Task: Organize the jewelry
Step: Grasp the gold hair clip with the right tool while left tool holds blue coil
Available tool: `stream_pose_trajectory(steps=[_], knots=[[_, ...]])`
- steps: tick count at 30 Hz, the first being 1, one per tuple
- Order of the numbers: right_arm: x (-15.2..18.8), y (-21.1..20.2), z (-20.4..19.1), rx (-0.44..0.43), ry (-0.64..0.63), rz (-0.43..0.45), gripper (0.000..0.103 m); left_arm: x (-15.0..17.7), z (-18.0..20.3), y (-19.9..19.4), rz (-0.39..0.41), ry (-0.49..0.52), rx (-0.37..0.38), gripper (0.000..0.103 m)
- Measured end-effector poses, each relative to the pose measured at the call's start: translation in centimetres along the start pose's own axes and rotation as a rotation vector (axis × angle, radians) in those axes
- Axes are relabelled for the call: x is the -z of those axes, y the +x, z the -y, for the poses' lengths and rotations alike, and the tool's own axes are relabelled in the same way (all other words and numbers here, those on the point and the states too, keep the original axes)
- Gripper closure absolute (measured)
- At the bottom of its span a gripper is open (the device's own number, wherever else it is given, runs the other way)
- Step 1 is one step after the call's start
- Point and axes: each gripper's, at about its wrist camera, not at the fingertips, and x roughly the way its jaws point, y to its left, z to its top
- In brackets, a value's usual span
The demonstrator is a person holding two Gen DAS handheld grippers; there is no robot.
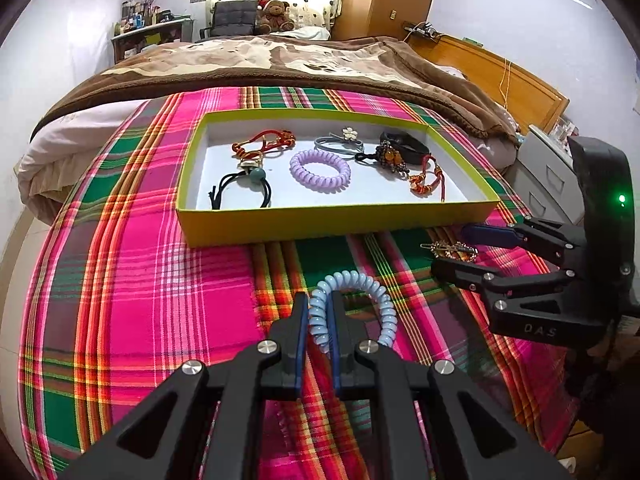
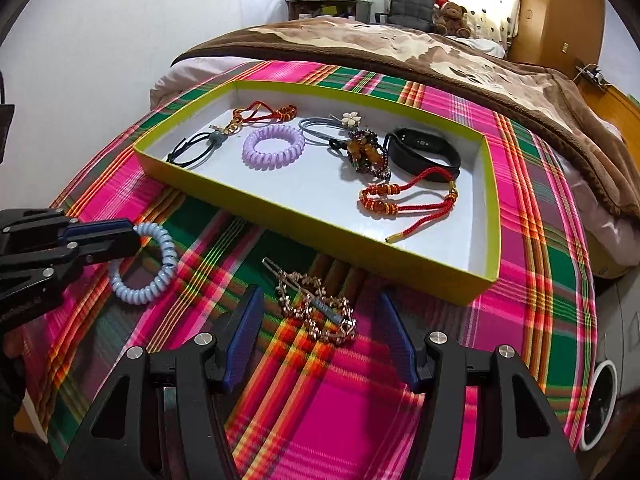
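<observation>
**Blue coil tie pinched, gold clip between spread fingers**

The left hand-held gripper (image 1: 319, 304) is pinching one side of a pale blue spiral hair tie (image 1: 360, 300), its two blue-padded fingers pressed against the coil; the rest of the glossy loop hangs out to its right, over the plaid cloth (image 1: 140, 280). Whether the loop rests on the cloth or is lifted clear of it is hard to tell.

To the right, the right hand-held gripper (image 2: 320, 334) is spread wide, and a gold openwork hair clip (image 2: 316, 304) lies on the cloth between its fingers, touching neither.

Ahead of both grippers sits a shallow yellow-green tray (image 1: 320, 222) with a white floor. From left to right it holds a black tie with a teal bead (image 1: 244, 186), a red cord bracelet (image 1: 260, 142), a lilac spiral tie (image 1: 319, 169), a grey tie with a white flower (image 1: 342, 140), a beaded amber piece (image 1: 390, 158), a black band (image 1: 408, 144) and a second red cord bracelet (image 1: 426, 180).

The pink-and-green plaid covers a bed; beyond it lie a brown blanket (image 1: 280, 60) and a teddy bear (image 1: 275, 14) before a curtained window.
</observation>
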Motion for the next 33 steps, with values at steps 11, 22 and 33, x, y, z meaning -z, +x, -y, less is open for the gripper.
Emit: stream_pose_trajectory(steps=[11,22,33], knots=[[0.3,-0.3,-0.4,0.018,0.011,0.005,0.053,0.1,-0.2,0.3,-0.009,-0.008,0.009,0.093],[1.1,-1.0,-0.9,0.025,0.004,0.025,0.065,0.1,-0.2,0.4,-0.013,-0.013,0.013,0.093],[1.8,-2.1,-0.2,0.005,0.073,0.052,0.08,0.0,0.1,-0.1,-0.005,-0.009,0.014,0.093]])
